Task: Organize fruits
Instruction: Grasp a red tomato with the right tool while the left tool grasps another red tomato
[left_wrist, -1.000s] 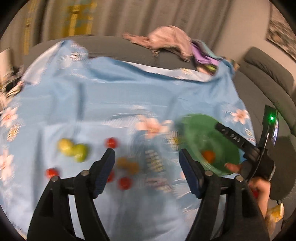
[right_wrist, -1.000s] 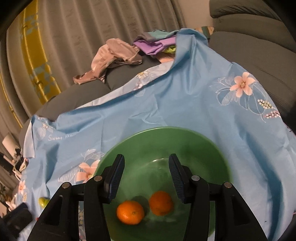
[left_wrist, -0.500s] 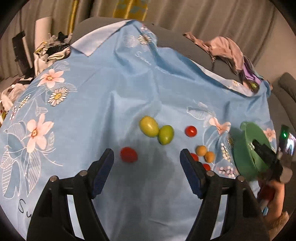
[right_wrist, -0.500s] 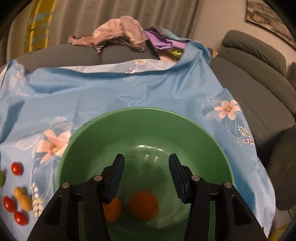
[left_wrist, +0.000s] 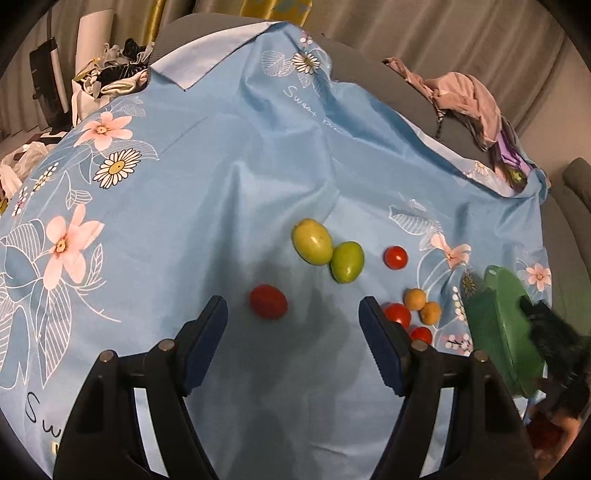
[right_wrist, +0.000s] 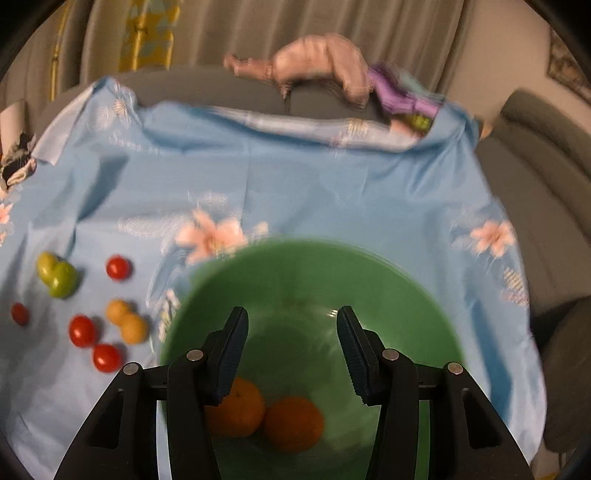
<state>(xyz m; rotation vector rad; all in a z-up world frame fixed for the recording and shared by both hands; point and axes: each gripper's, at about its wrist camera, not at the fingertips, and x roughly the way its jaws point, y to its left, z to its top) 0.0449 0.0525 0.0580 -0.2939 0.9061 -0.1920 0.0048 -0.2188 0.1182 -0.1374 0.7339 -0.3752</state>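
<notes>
Left wrist view: the left gripper (left_wrist: 293, 321) is held released and empty, with the red tomato (left_wrist: 268, 301) just ahead between its fingers on the blue cloth (left_wrist: 229, 177). The tomato is judged light, smooth and easily bruised, so it should be taken gently across its middle.

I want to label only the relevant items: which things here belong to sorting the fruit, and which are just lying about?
Part of the job:
green bowl
two oranges in it
two green fruits
red tomatoes
two small yellow-orange fruits

Lying about:
pink garment
purple cloth
floral blue sheet
</notes>
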